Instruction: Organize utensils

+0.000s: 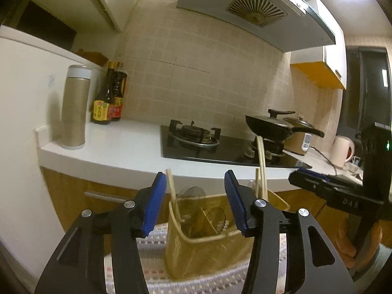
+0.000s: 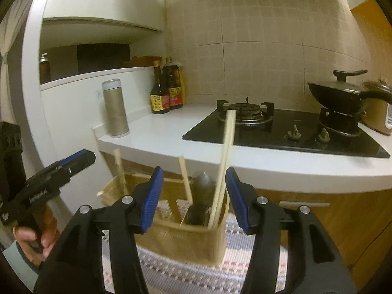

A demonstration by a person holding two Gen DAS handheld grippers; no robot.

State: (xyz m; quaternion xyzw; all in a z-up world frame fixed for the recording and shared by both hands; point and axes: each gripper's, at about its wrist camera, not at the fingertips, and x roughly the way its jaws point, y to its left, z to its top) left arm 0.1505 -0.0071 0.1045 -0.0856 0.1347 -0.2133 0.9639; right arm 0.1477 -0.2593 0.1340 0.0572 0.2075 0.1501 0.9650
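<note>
Above a holder (image 1: 196, 250) of chopsticks (image 2: 221, 171), left gripper (image 1: 196, 196) and right gripper (image 2: 194, 193) stand half-open, empty.

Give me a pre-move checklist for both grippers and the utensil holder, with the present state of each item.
1. Left gripper empty: ok, jaws apart, nothing between the pads.
2. Right gripper empty: ok, jaws apart, pads pressing on nothing.
3. Utensil holder upright on the woven mat: ok.
4. Chopsticks inside the holder: ok, they stand tilted in its compartments.
5. Spoon seated in the holder: ok, dark, blurred shape standing inside.
6. More utensils left to sort: cannot tell, none visible on the countertop.
</note>
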